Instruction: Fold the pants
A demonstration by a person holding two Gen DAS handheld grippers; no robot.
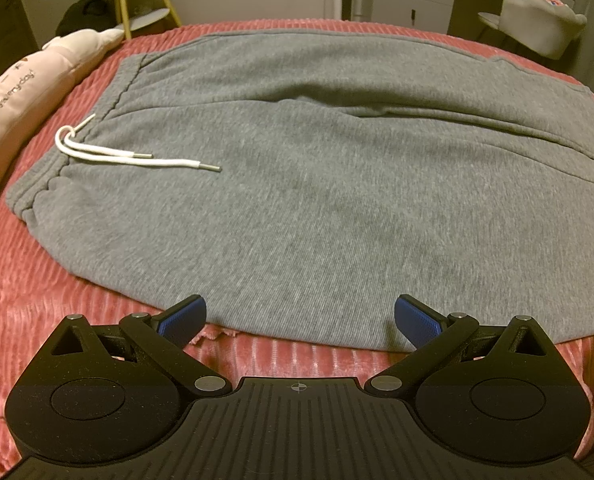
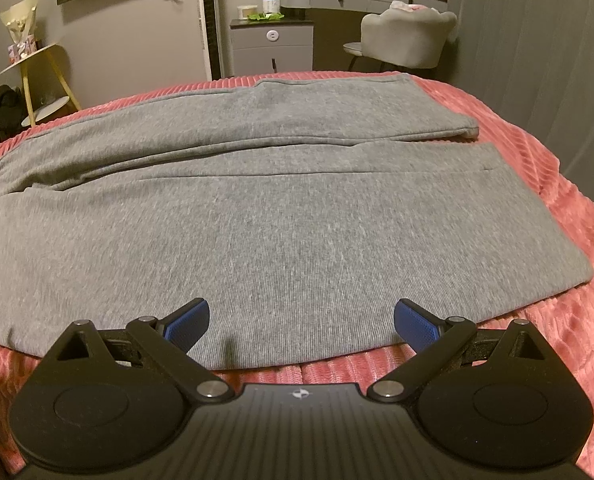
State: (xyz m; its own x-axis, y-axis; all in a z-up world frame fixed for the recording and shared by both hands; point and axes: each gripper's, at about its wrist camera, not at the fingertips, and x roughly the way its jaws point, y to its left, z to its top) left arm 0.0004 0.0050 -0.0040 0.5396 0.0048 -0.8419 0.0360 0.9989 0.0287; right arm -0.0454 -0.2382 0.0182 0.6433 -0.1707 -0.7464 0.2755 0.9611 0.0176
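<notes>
Grey pants [image 1: 317, 184] are spread flat on the pink bedspread [image 1: 37, 304]; both the left gripper [image 1: 300, 320] and right gripper [image 2: 301, 322] are held wide apart, empty, at the near hem, whose far end is cropped in the left view

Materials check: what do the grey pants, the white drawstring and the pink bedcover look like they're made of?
Grey pants: soft matte heathered knit, likely cotton-blend fleece; fine ribbed texture shows.
White drawstring: looks like braided cotton cord, with shiny tips, probably metal.
Pink bedcover: plush ribbed fabric, perhaps corduroy-style velvet; raised ridges carry a slight sheen.
</notes>
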